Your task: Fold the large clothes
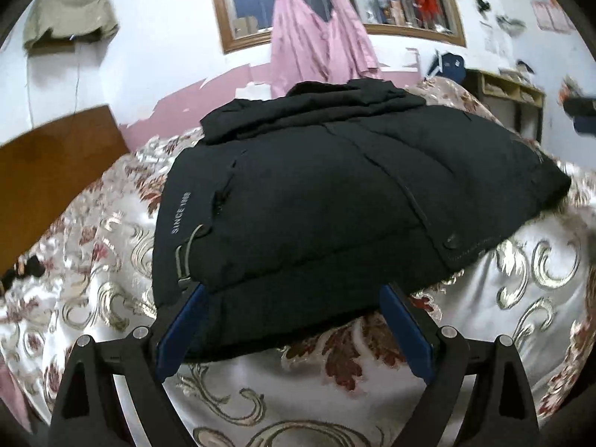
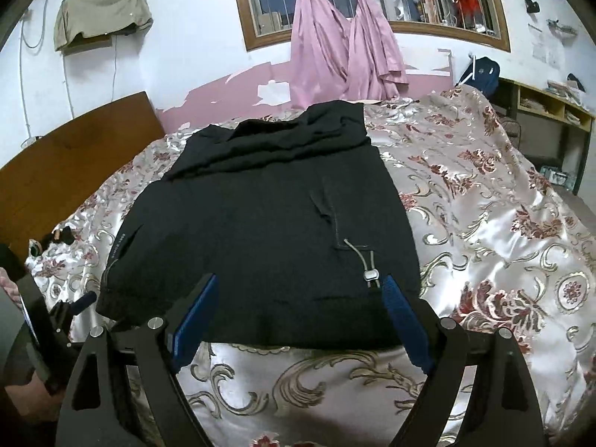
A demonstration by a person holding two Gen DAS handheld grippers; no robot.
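The black puffy jacket point(image 1: 305, 201) looks soft, thick and a bit heavy. Grab its near bottom edge at both corners. The left gripper point(image 1: 294, 290) and right gripper point(image 2: 298, 283) are both wide open, holding nothing.

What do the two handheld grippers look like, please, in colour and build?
The left gripper and the right gripper look alike: each has black angular arms with triangular cut-outs, round silver bolt heads at the joints, and two flat fingers faced with blue pads. No cables show on them. No sleeve is clearly visible.
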